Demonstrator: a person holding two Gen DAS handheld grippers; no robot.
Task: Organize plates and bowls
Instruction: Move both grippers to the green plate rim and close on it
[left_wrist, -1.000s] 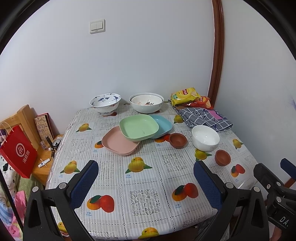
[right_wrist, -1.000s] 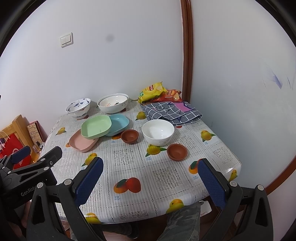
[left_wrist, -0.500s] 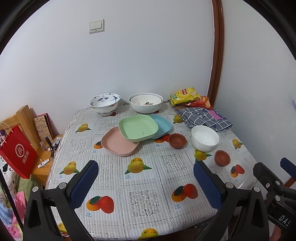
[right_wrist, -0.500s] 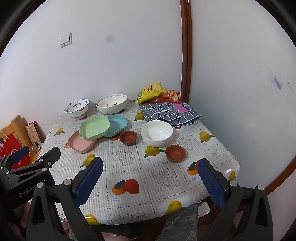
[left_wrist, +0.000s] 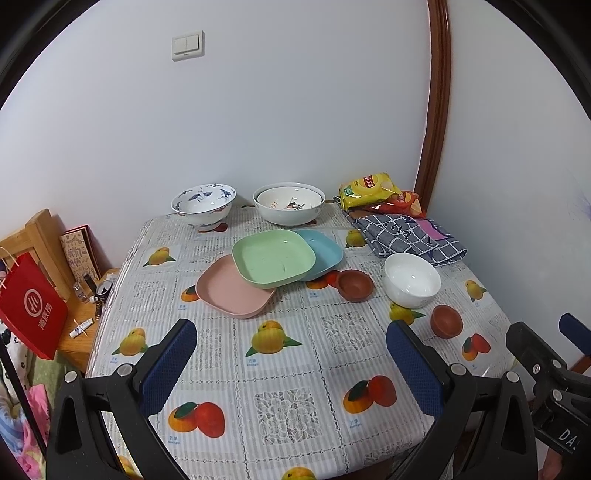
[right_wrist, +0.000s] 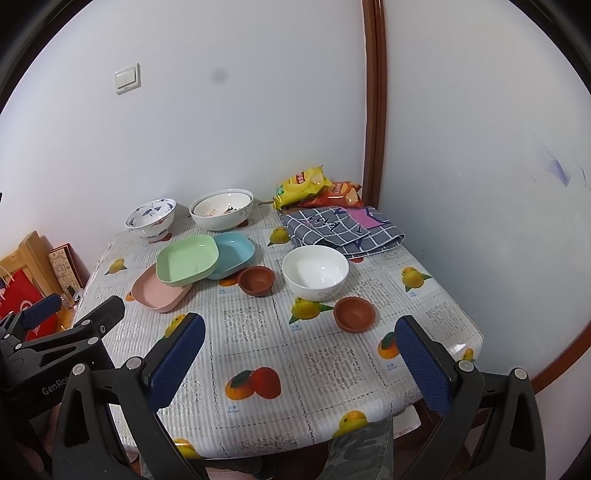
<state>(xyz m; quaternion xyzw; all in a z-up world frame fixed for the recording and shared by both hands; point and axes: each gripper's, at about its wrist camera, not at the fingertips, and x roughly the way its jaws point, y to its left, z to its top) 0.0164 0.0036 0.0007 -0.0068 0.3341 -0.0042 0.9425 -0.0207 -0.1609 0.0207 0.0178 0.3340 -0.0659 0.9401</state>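
Both grippers hang over the near edge of the table (left_wrist: 295, 435), which is covered by a fruit-printed plastic cloth, and neither holds anything: the left gripper (left_wrist: 291, 365) has its blue-padded jaws spread wide apart, and the right gripper (right_wrist: 303, 354) is likewise splayed wide. In the left wrist view, the dishes lie across the far half of the table. Three square plates overlap around the 12 o'clock direction: the green plate (left_wrist: 274, 263) lies on top, its edges resting on the pink plate (left_wrist: 229, 295) at its 8 o'clock and the blue plate (left_wrist: 325, 254) at its 3 o'clock. Just beside the blue plate, at its 4 o'clock, sits a small brown bowl (left_wrist: 356, 285), and the white bowl (left_wrist: 412, 280) stands near it at 3 o'clock. A second brown bowl (left_wrist: 446, 320) rests at the white bowl's 5 o'clock, close but apart. Against the wall stand a blue-patterned bowl (left_wrist: 203, 204) and, to its right, a wide white bowl (left_wrist: 289, 208) with a smaller dish nested inside. At 1 o'clock in the far corner lie a yellow chip bag (left_wrist: 369, 190) and a folded checked cloth (left_wrist: 406, 238).
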